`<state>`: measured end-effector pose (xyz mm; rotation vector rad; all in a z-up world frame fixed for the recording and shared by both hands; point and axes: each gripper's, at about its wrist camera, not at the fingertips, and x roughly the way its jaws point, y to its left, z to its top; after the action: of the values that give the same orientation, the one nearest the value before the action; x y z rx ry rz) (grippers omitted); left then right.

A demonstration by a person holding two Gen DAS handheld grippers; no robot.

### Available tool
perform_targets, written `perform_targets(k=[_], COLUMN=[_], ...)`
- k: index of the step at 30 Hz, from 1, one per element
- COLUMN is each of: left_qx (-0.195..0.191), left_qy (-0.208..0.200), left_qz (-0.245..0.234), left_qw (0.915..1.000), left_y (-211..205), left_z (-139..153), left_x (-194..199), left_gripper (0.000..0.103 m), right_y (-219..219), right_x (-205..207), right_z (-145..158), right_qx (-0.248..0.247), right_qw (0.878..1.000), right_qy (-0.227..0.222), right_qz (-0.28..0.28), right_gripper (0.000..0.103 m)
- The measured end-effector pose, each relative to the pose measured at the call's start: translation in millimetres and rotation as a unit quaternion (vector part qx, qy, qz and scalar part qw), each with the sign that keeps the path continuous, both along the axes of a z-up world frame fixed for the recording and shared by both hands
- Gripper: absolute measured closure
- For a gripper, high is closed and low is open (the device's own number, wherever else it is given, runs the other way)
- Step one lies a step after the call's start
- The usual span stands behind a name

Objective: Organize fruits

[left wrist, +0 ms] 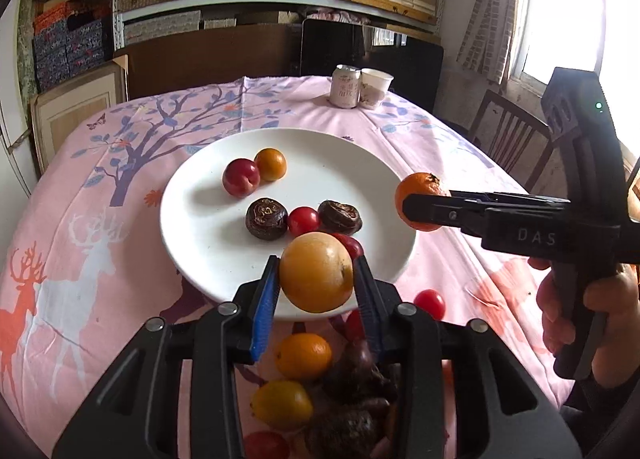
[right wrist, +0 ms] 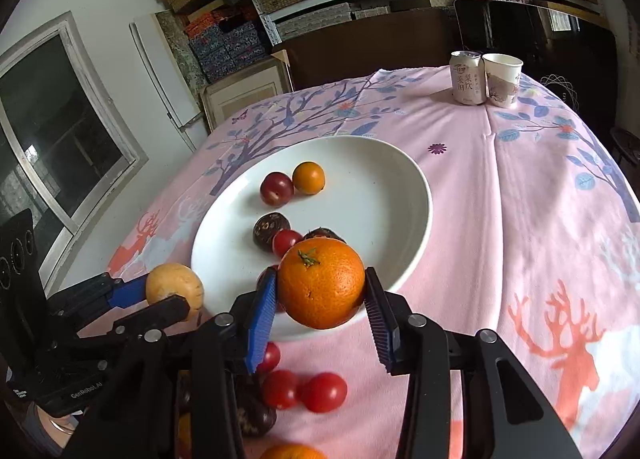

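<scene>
A white plate on the pink tablecloth holds a red plum, a small orange fruit, two dark water chestnuts and cherry tomatoes. My left gripper is shut on a yellow-orange fruit above the plate's near rim; it also shows in the right wrist view. My right gripper is shut on a tangerine over the plate's near right rim, and shows in the left wrist view.
Loose fruit lies on the cloth near me: oranges, a yellow fruit, dark chestnuts and cherry tomatoes. A drink can and paper cup stand at the table's far side. A wooden chair is at right.
</scene>
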<state>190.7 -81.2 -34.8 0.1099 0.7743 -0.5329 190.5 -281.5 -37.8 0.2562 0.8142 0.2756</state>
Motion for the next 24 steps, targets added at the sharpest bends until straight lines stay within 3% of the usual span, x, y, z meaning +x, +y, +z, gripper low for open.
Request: perform_targets(k=[3,5,11,18,24], left_qx=[-0.010,-0.025,-0.012,0.021,0.066], left_qy=[0.013,0.008,-0.021,-0.010,0.005], left_qz=[0.022,0.024,0.015,0.030,0.029], left_qw=[0.9996,0.9994,0.9996,0.9993,0.9974], left_y=[5.8,15.4,50.1,92.4,93.2], left_z=[-4.7,-0.7,5.9,-13.6,-39.9], left_x=[15.1,8.0,-49.0,-95.3,-104.0], left_gripper=[0.049,0.048,0.039,0.038,0.038], right_y=[-1.6,-3.1,-3.0,14.5,32.7], right_x=[-0.9,-11.9,-83.0,-139.4,-140.3], right_z=[-1.1,-0.8,-4.1,-22.4,-45.6], right_qx=[-0.006,-0.010,-0.044,-0.057,-0.080], right_qw=[1.000,1.000,0.999,0.997,0.995], right_qy=[-0.008,-0.008,-0.018,-0.012,0.017], right_qz=[-0.018,-0.014,0.017,0.052,0.057], right_gripper=[0.046,0.046,0.043,0.040,0.043])
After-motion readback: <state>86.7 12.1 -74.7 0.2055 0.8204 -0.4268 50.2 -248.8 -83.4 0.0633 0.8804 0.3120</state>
